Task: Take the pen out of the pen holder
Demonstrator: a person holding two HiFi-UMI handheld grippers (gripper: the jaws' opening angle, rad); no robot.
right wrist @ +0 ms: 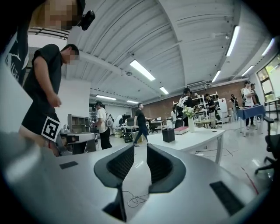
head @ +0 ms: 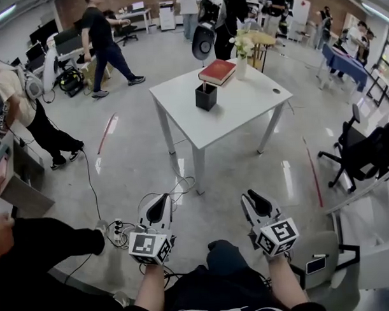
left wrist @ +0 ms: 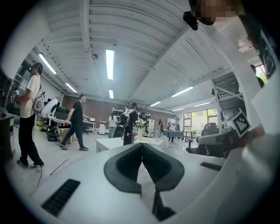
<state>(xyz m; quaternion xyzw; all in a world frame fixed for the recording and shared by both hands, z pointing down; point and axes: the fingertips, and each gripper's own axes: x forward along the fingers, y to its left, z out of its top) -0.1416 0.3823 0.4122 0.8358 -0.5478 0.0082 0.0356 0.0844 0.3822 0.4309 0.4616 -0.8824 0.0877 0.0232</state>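
Note:
A black square pen holder stands on the white table some way ahead of me, with a thin pen tip just showing above its rim. It looks small and far off in the left gripper view and the right gripper view. Both grippers are held low near my body, well short of the table. The left gripper has its pads touching and holds nothing. The right gripper has a narrow gap between its pads, also with nothing in it.
A red book and a vase of flowers share the table behind the holder. Cables and a power strip lie on the floor ahead left. A black office chair stands right. Several people move around the room behind.

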